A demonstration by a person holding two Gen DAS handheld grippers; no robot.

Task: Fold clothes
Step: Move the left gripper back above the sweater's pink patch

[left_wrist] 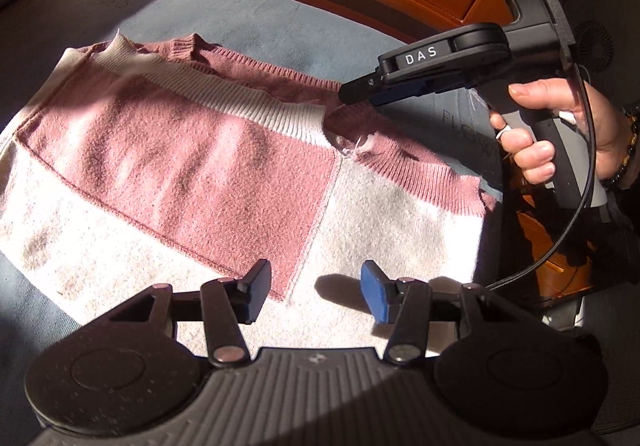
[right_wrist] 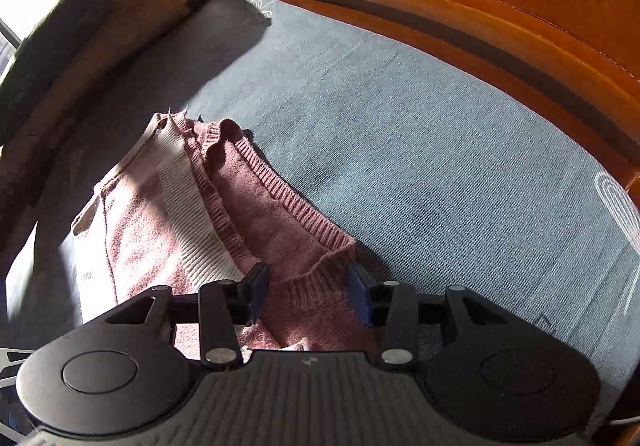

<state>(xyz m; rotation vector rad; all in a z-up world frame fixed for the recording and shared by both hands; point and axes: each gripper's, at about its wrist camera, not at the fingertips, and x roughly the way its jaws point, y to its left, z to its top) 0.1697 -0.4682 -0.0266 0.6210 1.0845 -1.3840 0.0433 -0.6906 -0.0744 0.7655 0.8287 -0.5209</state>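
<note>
Item: pink-and-cream knit sweater (left_wrist: pixel 192 150), lying partly folded on blue-grey bed cover (right_wrist: pixel 400 134). Soft, limp, light; ribbed hem (right_wrist: pixel 304 214) is offering firmest hold. Left claw (left_wrist: pixel 316 296) and right claw (right_wrist: pixel 308 292) are both hovering apart, gripping nothing.

A pink and white knitted sweater (left_wrist: pixel 192 174) lies spread on a blue-grey bed cover (left_wrist: pixel 280 22). At the bottom of the frame the left gripper (left_wrist: pixel 316 296) hangs above it, jaws apart and empty. At the right, a hand (left_wrist: pixel 560 130) holds the right gripper (left_wrist: pixel 360 92) near the sweater's ribbed edge.
</note>
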